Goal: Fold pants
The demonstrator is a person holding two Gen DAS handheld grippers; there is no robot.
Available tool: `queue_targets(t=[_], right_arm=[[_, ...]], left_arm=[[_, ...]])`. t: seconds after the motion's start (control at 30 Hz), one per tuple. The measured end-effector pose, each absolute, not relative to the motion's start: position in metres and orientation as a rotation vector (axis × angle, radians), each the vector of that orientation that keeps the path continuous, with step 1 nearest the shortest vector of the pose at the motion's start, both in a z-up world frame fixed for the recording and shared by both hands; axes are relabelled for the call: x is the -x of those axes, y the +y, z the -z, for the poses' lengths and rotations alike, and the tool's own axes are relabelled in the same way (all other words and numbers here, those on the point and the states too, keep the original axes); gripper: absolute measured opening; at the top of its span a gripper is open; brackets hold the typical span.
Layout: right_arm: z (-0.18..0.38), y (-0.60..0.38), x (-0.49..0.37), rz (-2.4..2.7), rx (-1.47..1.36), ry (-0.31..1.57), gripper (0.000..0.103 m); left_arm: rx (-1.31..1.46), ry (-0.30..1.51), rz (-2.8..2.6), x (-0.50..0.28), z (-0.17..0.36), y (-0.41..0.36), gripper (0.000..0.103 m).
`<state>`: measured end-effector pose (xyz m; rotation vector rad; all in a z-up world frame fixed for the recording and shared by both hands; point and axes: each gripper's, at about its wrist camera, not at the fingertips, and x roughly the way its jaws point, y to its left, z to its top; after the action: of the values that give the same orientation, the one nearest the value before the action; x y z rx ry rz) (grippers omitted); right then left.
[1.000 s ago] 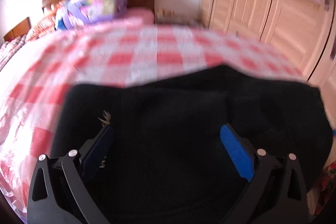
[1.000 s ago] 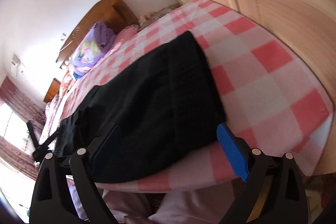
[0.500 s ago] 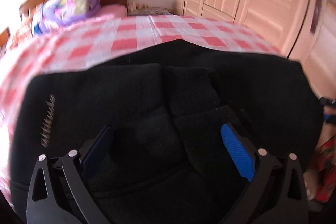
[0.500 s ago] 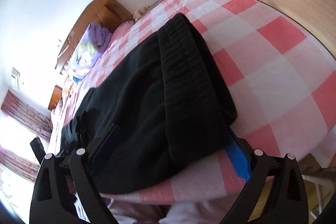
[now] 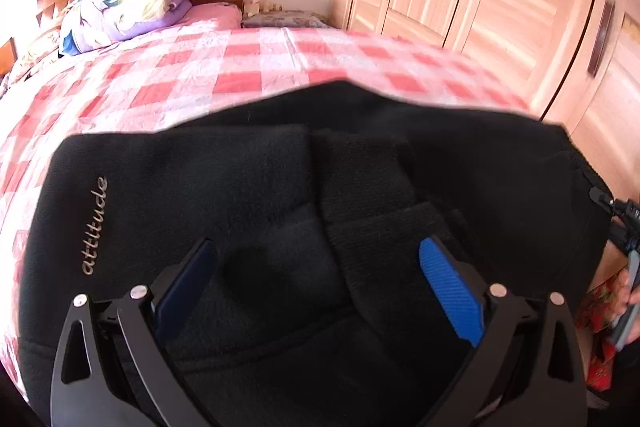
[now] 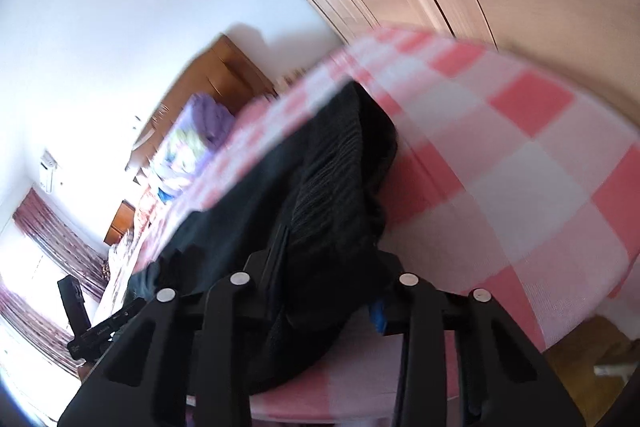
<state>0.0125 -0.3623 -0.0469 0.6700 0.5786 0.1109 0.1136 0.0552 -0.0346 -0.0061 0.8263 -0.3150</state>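
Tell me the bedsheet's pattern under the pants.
Pink, red and white checked bedsheet, clearest in the left wrist view; the black fleece pants lie on it.

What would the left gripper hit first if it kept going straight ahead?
Likely the black pants: the left gripper is open and angled down at the fabric between its fingers, with the checked bed underneath.

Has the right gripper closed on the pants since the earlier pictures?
Yes. The right gripper has just been closing its jaws: they stood wide before and now pinch the ribbed edge of the black pants near the bed's edge.
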Motion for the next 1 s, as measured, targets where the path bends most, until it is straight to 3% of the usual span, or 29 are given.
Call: queue_targets(t=[0.23, 0.4, 0.6, 0.73, 0.83, 0.87, 0.93, 1.0], right_arm=[[-0.039, -0.275, -0.016, -0.182, -0.301, 0.413, 0.034], [-0.052, -0.179, -0.018, -0.207, 0.052, 0.366, 0.034], [-0.021, -0.107, -0.002, -0.234, 0.349, 0.365, 0.033], [-0.01, -0.096, 0.007, -0.214, 0.444, 0.352, 0.034], [-0.005, -0.098, 0.013, -0.226, 0.482, 0.371, 0.046], [-0.004, -0.101, 0.016, -0.241, 0.487, 0.375, 0.069], [-0.006, -0.114, 0.031, -0.278, 0.483, 0.342, 0.095], [-0.008, -0.134, 0.046, -0.26, 0.456, 0.316, 0.095]], left_arm=[[0.302, 0.812, 0.575, -0.121, -0.02, 0.056, 0.102], [0.625, 0.956, 0.952, -0.156, -0.051, 0.025, 0.102], [0.351, 1.27, 1.028, -0.193, -0.05, -0.068, 0.101], [-0.047, 1.427, 0.908, -0.191, -0.025, -0.126, 0.101], [-0.163, 1.502, 0.825, -0.19, -0.001, -0.147, 0.098], [-0.159, 1.509, 0.824, -0.192, 0.002, -0.149, 0.086], [-0.193, 1.515, 0.813, -0.193, 0.008, -0.151, 0.045], [-0.258, 1.495, 0.803, -0.193, 0.013, -0.151, 0.029]])
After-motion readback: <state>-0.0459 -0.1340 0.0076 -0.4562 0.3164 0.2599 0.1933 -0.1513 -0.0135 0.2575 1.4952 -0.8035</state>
